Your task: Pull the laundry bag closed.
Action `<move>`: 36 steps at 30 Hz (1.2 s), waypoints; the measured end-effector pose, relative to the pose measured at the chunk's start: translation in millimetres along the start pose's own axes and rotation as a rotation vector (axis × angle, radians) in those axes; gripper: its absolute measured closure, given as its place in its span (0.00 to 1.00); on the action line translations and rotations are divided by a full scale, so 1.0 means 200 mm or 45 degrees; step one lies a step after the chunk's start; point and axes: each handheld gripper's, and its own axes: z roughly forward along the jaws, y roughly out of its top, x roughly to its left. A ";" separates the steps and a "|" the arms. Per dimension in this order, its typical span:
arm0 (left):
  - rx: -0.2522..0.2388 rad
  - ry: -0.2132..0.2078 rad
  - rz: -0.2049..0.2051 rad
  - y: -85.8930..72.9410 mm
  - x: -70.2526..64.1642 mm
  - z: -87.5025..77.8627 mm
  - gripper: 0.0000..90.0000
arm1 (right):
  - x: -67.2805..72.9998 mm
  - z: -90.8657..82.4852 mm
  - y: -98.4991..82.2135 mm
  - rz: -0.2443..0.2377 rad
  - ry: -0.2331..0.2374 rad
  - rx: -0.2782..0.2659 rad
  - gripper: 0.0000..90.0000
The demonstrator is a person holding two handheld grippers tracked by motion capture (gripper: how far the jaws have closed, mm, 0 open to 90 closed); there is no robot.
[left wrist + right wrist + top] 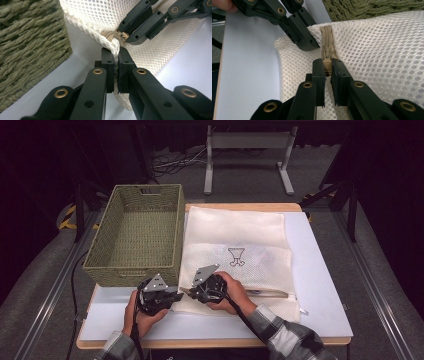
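A cream mesh laundry bag (235, 235) lies flat on the white table (320, 285), with a tan zipper (327, 37) along its near edge. My left gripper (116, 53) is shut on the bag's near-left corner hem (110, 40), right at the zipper's end. My right gripper (327, 63) is shut on the tan zipper pull (327, 67), a finger's width from the left gripper's tips (310, 45). In the high view the left gripper (179, 295) and the right gripper (192, 292) meet at the bag's near-left corner, each held in a hand.
A woven green basket (177, 235) stands on the table's left side, its wall (30, 42) close beside the bag's corner. Bare white table surface (249, 67) runs along the near edge. A metal stand (247, 142) is on the floor beyond the table.
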 end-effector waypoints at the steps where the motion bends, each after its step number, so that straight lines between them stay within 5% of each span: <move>1: 0.000 0.000 0.000 0.00 0.00 0.00 0.96 | 0.00 0.00 0.00 0.000 0.000 0.000 0.91; 36: -0.024 0.015 0.003 0.00 0.00 -0.02 0.97 | 0.01 -0.02 -0.01 -0.033 -0.057 0.020 0.91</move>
